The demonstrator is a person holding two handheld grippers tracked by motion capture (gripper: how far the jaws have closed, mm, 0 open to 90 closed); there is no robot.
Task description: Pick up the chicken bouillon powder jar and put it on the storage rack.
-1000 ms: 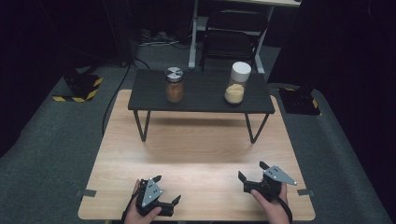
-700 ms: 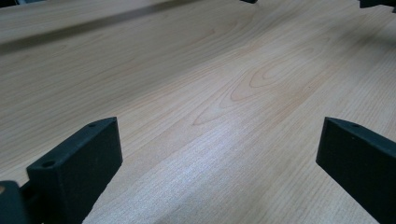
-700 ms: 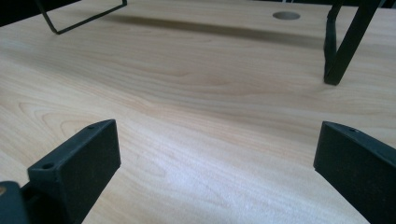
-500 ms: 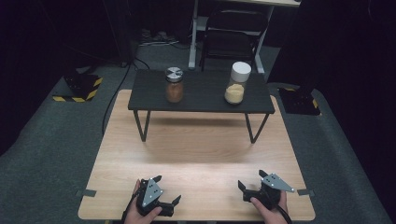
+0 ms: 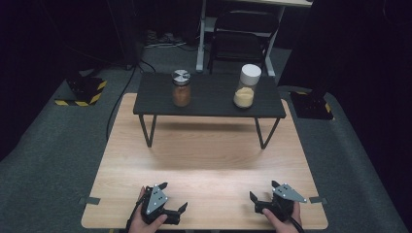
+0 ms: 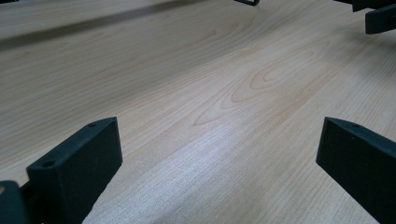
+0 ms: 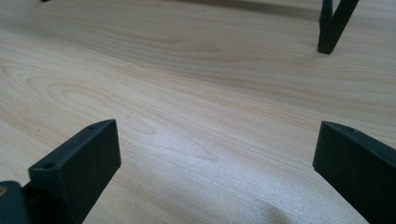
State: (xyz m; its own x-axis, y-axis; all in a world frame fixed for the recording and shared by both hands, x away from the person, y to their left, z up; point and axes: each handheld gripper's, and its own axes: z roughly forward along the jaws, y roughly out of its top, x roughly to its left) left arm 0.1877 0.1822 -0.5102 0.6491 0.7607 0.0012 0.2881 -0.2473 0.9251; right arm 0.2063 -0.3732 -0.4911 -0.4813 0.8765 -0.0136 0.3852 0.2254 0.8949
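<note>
both tongs (image 5: 172,198) (image 5: 263,190) open, empty; jars (image 5: 181,89) (image 5: 247,87) well beyond on shelf (image 5: 209,104).

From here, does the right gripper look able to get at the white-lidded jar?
Probably yes: the right gripper is open, and bare table lies between it and the white-lidded jar on the raised shelf.

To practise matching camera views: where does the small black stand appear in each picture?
High view: the black stand, upper centre.
Left gripper view: probably one foot tip, top edge.
Right gripper view: one leg, top right.
Shared landmark: the light wooden table under it.
</note>
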